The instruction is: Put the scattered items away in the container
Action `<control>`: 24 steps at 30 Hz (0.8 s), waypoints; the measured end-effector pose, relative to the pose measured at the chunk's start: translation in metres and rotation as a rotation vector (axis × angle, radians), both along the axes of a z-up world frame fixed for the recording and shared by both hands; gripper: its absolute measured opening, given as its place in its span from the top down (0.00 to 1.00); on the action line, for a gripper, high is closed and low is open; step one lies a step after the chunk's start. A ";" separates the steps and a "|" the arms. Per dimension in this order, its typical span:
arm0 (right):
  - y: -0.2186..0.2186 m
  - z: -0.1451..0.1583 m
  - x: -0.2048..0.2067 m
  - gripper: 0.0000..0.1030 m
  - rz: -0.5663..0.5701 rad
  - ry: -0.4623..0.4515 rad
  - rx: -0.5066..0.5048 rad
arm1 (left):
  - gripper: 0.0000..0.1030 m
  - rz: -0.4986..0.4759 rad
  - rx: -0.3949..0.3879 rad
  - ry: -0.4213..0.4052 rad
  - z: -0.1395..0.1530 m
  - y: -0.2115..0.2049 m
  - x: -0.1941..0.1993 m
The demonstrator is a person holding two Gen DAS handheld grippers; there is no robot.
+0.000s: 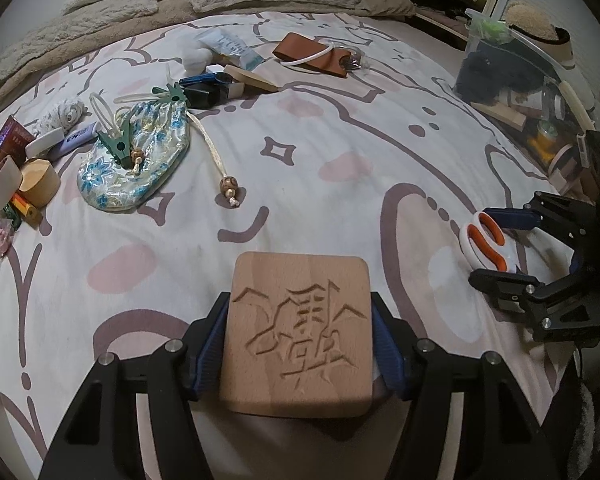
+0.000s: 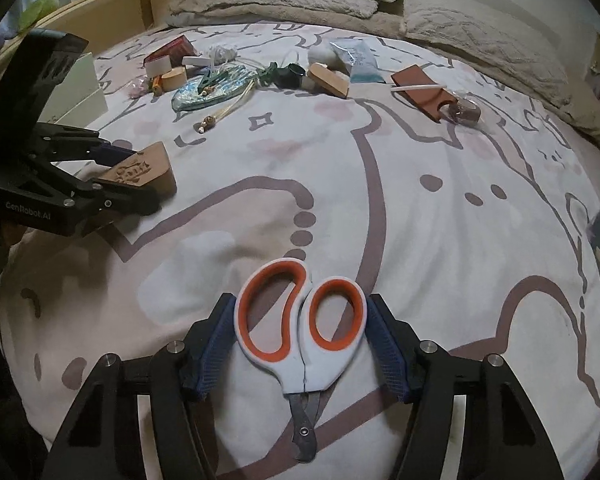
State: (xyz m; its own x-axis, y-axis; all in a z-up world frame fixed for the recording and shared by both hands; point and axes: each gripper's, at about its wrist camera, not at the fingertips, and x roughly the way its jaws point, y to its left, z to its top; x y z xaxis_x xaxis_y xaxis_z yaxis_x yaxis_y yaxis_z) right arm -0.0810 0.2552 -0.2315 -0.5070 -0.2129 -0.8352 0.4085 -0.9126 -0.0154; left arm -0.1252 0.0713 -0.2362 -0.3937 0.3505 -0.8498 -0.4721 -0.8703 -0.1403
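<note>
Scissors [image 2: 302, 336] in right claw [image 2: 302, 344], handles forward, left claw [image 1: 297, 340] gripping carved block [image 1: 297, 334]

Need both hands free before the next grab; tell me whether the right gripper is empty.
No, the right gripper is closed on the handles of the orange-and-white scissors, with a pad pressed against each side.

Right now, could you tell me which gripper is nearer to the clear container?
Right. The right gripper, gripping the scissors, sits just before the container; the left gripper is farther left.
</note>
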 end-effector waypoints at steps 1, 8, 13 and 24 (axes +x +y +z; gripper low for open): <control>0.001 0.001 0.000 0.36 -0.006 0.001 -0.004 | 0.37 0.000 0.000 -0.001 0.000 0.000 0.000; 0.003 0.008 0.001 0.36 -0.042 0.004 -0.031 | 0.37 0.022 0.007 0.010 0.005 -0.006 0.003; 0.005 0.018 0.003 0.36 -0.064 0.028 -0.047 | 0.37 0.052 0.017 0.018 0.012 -0.014 0.004; 0.000 0.036 0.015 0.36 -0.082 0.074 -0.114 | 0.37 0.077 0.023 0.085 0.034 -0.027 0.023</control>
